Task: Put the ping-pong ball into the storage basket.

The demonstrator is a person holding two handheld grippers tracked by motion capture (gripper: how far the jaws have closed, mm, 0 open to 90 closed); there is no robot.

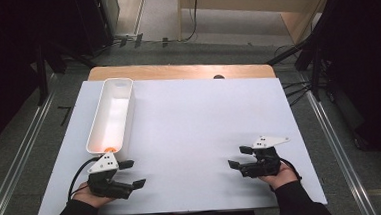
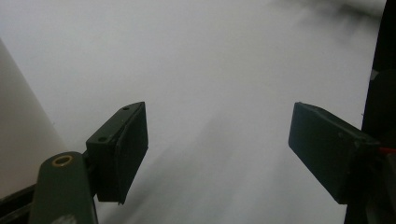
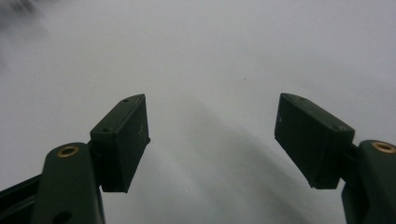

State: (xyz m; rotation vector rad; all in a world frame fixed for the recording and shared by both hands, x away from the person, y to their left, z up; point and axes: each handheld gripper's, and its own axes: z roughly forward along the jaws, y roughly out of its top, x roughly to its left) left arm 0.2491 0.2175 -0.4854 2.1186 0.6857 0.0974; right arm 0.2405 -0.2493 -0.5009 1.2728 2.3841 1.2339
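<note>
White-topped table [image 1: 194, 127], long white bin [image 1: 111, 115] lying at its left side

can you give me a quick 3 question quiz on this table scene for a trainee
1. True or false: the left gripper is shut on something.
2. What small thing lies inside the white bin, and at which end?
3. Which is nearer the bin: A) the left gripper, B) the right gripper?

Key:
1. False. Both grippers' jaws stand open with nothing between them, over the bare white table.
2. A small orange object, at the end nearest the person.
3. A. The left gripper sits just below the bin's near end.
</note>
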